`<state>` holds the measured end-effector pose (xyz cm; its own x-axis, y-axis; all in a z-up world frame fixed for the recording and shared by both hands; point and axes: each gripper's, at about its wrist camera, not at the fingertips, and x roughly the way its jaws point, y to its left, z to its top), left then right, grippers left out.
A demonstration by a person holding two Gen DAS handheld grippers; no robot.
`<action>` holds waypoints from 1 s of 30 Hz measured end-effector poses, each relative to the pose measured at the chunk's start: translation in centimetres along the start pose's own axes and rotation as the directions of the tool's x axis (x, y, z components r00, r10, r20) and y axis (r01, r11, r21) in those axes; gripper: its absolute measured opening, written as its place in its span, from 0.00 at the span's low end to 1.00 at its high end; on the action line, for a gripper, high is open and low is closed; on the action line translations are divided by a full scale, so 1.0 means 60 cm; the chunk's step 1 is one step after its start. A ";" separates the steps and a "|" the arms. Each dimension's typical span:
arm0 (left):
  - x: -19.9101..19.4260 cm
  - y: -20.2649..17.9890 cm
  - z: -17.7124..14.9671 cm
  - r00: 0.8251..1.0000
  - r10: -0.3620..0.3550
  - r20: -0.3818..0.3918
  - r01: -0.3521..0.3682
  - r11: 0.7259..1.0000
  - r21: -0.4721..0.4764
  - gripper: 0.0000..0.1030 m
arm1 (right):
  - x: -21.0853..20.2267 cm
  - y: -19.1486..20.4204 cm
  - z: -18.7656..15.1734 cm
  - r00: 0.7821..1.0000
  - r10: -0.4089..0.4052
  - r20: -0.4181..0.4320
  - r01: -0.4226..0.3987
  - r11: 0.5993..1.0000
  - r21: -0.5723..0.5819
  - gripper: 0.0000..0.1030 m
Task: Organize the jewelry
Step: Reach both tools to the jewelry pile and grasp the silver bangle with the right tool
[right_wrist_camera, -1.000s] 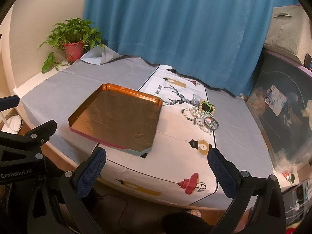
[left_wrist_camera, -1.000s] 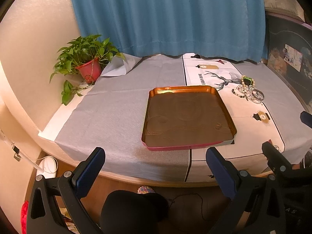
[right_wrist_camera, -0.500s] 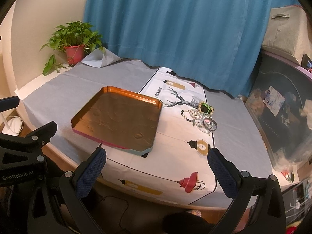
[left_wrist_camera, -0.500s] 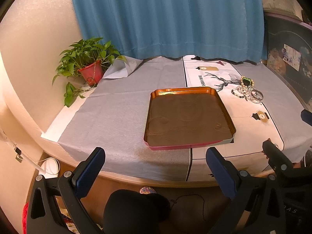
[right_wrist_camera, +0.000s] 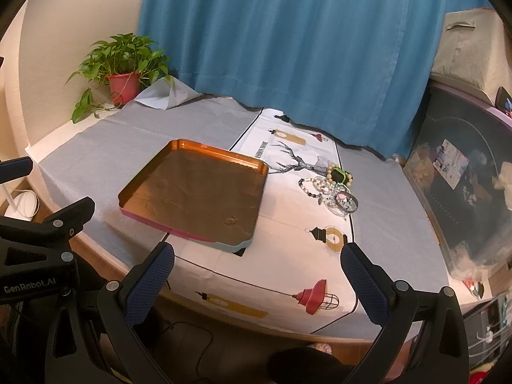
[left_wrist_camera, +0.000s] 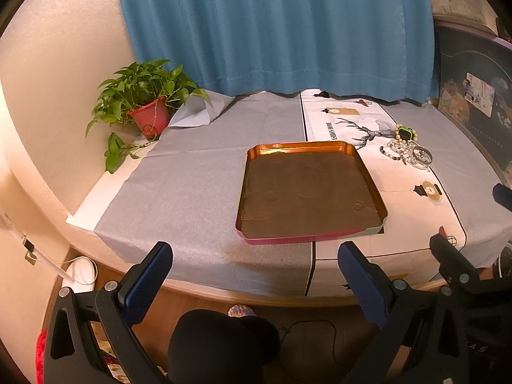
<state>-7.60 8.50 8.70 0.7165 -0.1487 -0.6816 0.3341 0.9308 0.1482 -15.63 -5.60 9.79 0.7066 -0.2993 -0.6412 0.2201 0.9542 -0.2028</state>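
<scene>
An empty copper-coloured tray (left_wrist_camera: 368,172) (right_wrist_camera: 260,176) with a pink and pale-blue outer rim lies near the table's front edge. To its right, a small heap of jewelry (left_wrist_camera: 406,150) (right_wrist_camera: 332,188) rests on the white printed cloth: bead bracelets, a sparkly bangle and a green-cased watch. My left gripper (left_wrist_camera: 256,275) hangs open before the table edge, short of the tray. My right gripper (right_wrist_camera: 257,278) is open too, low over the front edge, well short of the jewelry. Neither holds anything.
A potted green plant (left_wrist_camera: 144,105) (right_wrist_camera: 123,64) stands at the far left corner. Blue curtain (left_wrist_camera: 272,25) hangs behind the table. A dark bin with stickers (right_wrist_camera: 464,192) stands at the right. Grey cloth (left_wrist_camera: 192,179) covers the left half.
Both grippers have drifted slightly closer and higher toward the table; the tray and the jewelry have stayed put. Both stay open.
</scene>
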 end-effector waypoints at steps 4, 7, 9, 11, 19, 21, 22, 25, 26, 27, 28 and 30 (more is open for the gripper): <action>0.015 -0.011 0.009 0.999 -0.047 -0.024 0.047 0.999 0.000 1.00 | 0.015 -0.027 -0.009 0.999 0.033 -0.024 -0.032 0.998 0.055 1.00; 0.044 -0.043 0.037 0.994 -0.098 -0.058 0.099 0.995 0.016 1.00 | 0.045 -0.090 -0.026 0.998 0.036 -0.055 -0.027 0.988 0.150 1.00; 0.066 -0.074 0.065 0.988 -0.133 -0.075 0.136 0.990 0.035 1.00 | 0.078 -0.149 -0.038 0.995 0.006 -0.095 0.014 0.978 0.210 1.00; 0.093 -0.120 0.105 0.981 -0.177 -0.079 0.183 0.981 0.066 1.00 | 0.109 -0.202 -0.045 0.992 -0.021 -0.125 0.053 0.965 0.255 1.00; 0.240 -0.317 0.238 0.940 -0.313 -0.137 0.336 0.918 0.209 1.00 | 0.278 -0.413 -0.036 0.986 0.039 -0.162 0.038 0.892 0.450 1.00; 0.280 -0.352 0.255 0.943 -0.294 -0.154 0.325 0.915 0.241 1.00 | 0.326 -0.435 -0.030 0.981 0.091 -0.173 0.004 0.875 0.483 1.00; 0.304 -0.367 0.263 0.947 -0.276 -0.162 0.310 0.917 0.252 1.00 | 0.350 -0.441 -0.027 0.980 0.103 -0.170 -0.004 0.865 0.502 1.00; 0.354 -0.382 0.277 0.954 -0.244 -0.177 0.284 0.923 0.261 1.00 | 0.420 -0.436 -0.011 0.972 0.144 -0.186 -0.031 0.863 0.504 1.00; 0.369 -0.385 0.281 0.955 -0.235 -0.182 0.278 0.924 0.264 1.00 | 0.440 -0.429 -0.006 0.970 0.147 -0.194 -0.032 0.868 0.495 1.00; 0.381 -0.385 0.285 0.956 -0.226 -0.187 0.271 0.925 0.266 1.00 | 0.462 -0.420 0.000 0.967 0.149 -0.205 -0.033 0.877 0.480 1.00; 0.393 -0.385 0.289 0.957 -0.218 -0.189 0.264 0.927 0.267 1.00 | 0.478 -0.412 0.005 0.966 0.144 -0.217 -0.027 0.884 0.467 1.00; 0.412 -0.380 0.291 0.958 -0.210 -0.197 0.258 0.929 0.266 1.00 | 0.517 -0.399 0.016 0.962 0.131 -0.238 -0.012 0.896 0.444 1.00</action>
<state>13.19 -22.24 0.98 0.4957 -0.2718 -0.8248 0.6583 0.7371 0.1527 1.66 -37.72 -4.53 0.5487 -0.1637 -0.8198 0.4875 0.8593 0.1547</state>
